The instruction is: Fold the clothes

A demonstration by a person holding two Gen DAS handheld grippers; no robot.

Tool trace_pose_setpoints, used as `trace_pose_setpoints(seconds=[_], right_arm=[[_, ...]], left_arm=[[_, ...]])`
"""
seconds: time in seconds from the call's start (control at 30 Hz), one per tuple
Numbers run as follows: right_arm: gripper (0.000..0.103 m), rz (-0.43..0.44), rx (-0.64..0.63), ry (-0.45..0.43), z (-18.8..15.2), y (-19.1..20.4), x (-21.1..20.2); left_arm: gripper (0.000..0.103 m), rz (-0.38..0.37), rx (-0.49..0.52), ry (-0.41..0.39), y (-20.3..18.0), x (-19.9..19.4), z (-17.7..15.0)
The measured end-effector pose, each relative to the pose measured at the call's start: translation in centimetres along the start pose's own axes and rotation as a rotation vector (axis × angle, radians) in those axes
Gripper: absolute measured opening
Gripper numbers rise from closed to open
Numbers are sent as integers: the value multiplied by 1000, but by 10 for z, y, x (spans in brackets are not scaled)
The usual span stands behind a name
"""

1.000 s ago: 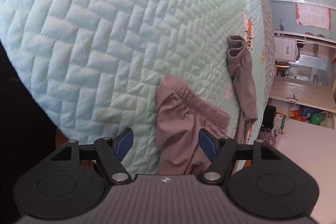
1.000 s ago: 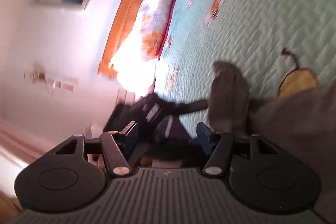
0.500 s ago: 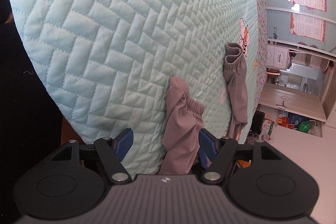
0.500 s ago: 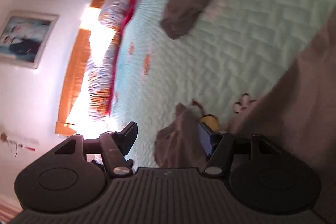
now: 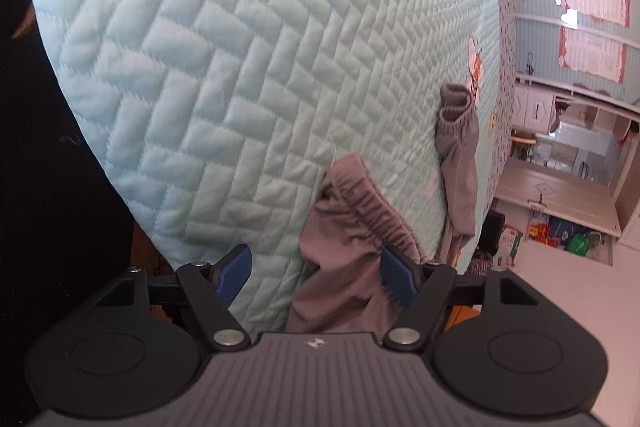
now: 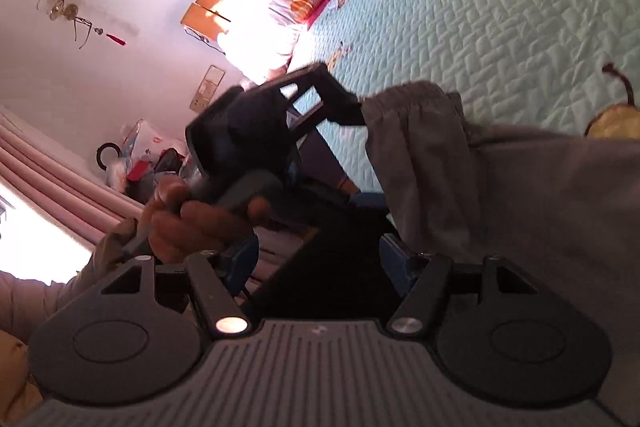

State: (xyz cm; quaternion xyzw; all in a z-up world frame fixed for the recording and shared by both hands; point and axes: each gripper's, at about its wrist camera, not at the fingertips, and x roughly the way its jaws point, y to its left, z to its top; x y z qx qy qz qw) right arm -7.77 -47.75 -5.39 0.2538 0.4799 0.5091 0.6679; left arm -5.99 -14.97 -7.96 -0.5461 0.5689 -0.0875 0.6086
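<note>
Since the earlier frame: right tool (image 6: 318,263) has swung round from the open bedspread, so the left tool (image 6: 244,135) and the hand (image 6: 192,219) holding it now fill its view at 10 o'clock; in the left wrist view the waistband sits much as it did, a little closer.
Left tool state: left tool (image 5: 316,269) has its blue pads spread and opening; grey fabric lies between them, close against the right pad (image 5: 394,273), but the left pad is clear of it, so nothing is pinched.
Right tool state: jaws spread and opening; grey cloth lies beside the right pad at 3 o'clock, with no grip visible.
Garment: grey trousers (image 5: 344,247) lie on the quilted aqua bedspread (image 5: 240,67), the elastic waistband (image 5: 368,203) bunched at the bed's near edge and the body hanging down towards the left tool.
Leg: one trouser leg with a gathered cuff (image 5: 456,107) stretches away at 2 o'clock, crooked rather than straight.
Right-view cloth: the trousers (image 6: 520,195) spread across 3 o'clock, rumpled.
Done: apparently only laying the trousers on the bed; no crease or fold shows.
Left: judging by the mess, smoothing flat, aligning the legs, then every fold.
Progress: early.
</note>
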Motion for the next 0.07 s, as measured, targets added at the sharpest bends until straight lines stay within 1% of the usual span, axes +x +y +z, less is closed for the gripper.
trace_pose_setpoints(seconds=[0.07], right_arm=[[69, 1, 33, -3, -9, -5, 3]], left_arm=[[74, -7, -3, 7, 1, 0, 0]])
